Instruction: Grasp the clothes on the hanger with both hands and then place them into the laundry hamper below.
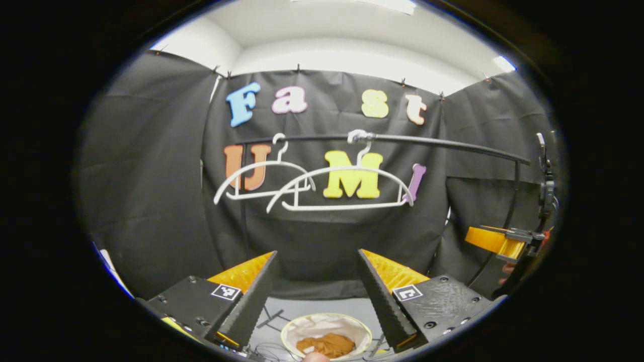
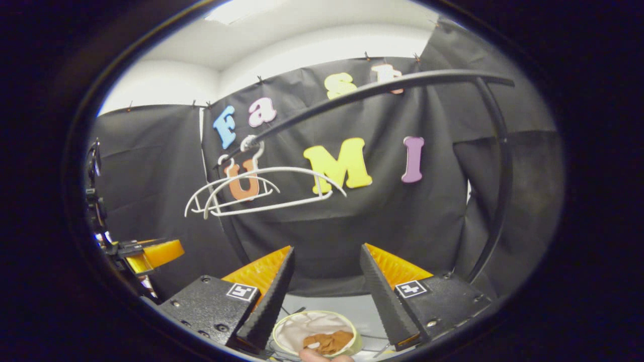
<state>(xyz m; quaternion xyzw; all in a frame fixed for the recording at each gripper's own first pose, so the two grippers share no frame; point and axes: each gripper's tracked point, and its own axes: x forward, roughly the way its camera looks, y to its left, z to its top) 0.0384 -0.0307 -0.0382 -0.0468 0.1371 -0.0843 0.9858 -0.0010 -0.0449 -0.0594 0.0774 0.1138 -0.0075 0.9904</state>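
Two bare white hangers [image 1: 347, 188] [image 2: 266, 191] hang from a black rail [image 1: 432, 143] [image 2: 372, 90]. Below on the floor stands a round laundry hamper [image 1: 292, 332] [image 2: 282, 332] with a white liner, and a brown-orange garment [image 1: 324, 346] [image 2: 329, 342] lies inside it. My left gripper [image 1: 318, 286] is open above the hamper with nothing between its fingers. My right gripper [image 2: 326, 281] is open too, likewise empty and above the hamper. In the left gripper view the right gripper [image 1: 495, 240] shows at the far right; in the right gripper view the left gripper [image 2: 151, 254] shows at the far left.
The rail's upright post [image 2: 498, 191] curves down at the right side. Black cloth walls close the booth behind and at both sides. Thin black rack feet [image 1: 269, 318] lie on the grey floor by the hamper. A fingertip [image 1: 317, 357] shows at the bottom edge.
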